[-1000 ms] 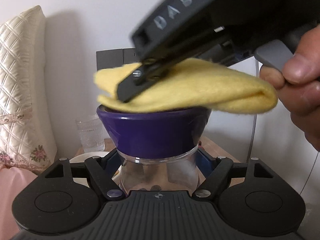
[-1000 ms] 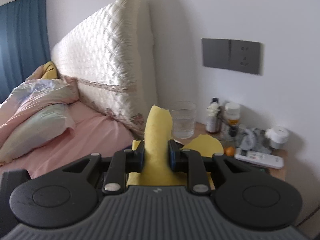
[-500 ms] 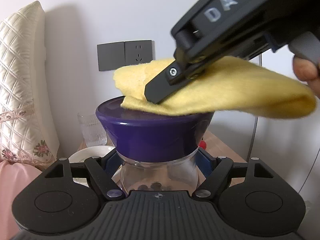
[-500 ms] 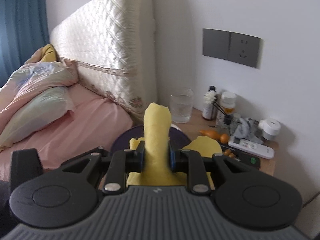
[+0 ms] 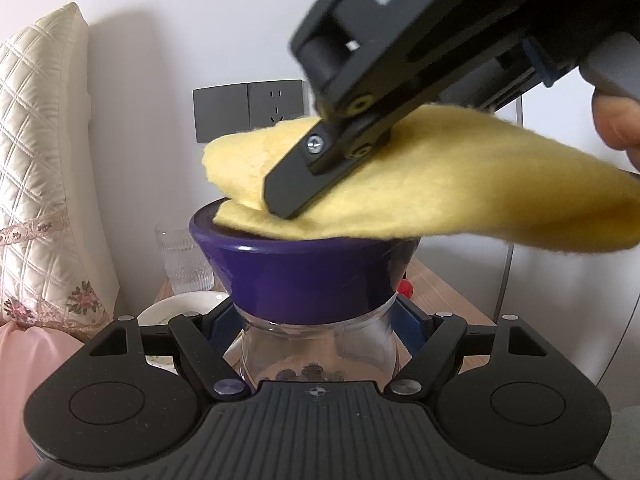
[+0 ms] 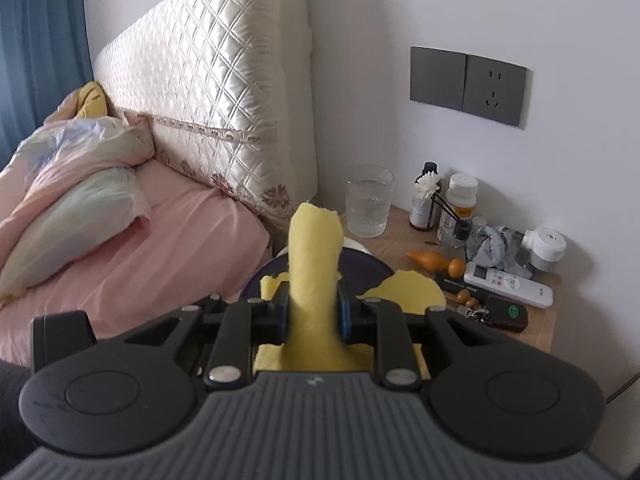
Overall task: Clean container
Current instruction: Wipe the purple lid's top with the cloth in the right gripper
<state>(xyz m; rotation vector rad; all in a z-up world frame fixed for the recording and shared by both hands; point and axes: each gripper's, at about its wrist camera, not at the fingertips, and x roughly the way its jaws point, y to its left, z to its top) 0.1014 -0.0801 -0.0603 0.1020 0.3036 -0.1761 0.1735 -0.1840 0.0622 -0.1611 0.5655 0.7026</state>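
Note:
My left gripper [image 5: 316, 324] is shut on a container [image 5: 308, 276] with a clear body and a dark purple lid, held upright in the air. My right gripper [image 6: 314, 308] is shut on a folded yellow cloth [image 6: 316, 248]. In the left wrist view the cloth [image 5: 460, 192] lies across the top of the purple lid, with the right gripper's fingers [image 5: 304, 184] pressing down on it from the upper right. The purple lid [image 6: 360, 268] shows under the cloth in the right wrist view.
A wooden bedside table [image 6: 404, 240] holds a glass [image 6: 368, 204], bottles [image 6: 460, 200], a white remote [image 6: 508, 284], a black key fob [image 6: 504, 314] and a white plate [image 5: 180, 312]. A bed with a pink sheet [image 6: 160, 248] and quilted headboard [image 6: 208, 88] lies left. A grey wall socket [image 6: 468, 84] is behind.
The right gripper and cloth have slid to the right across the purple lid over the last second. The left gripper still holds the container in the same place.

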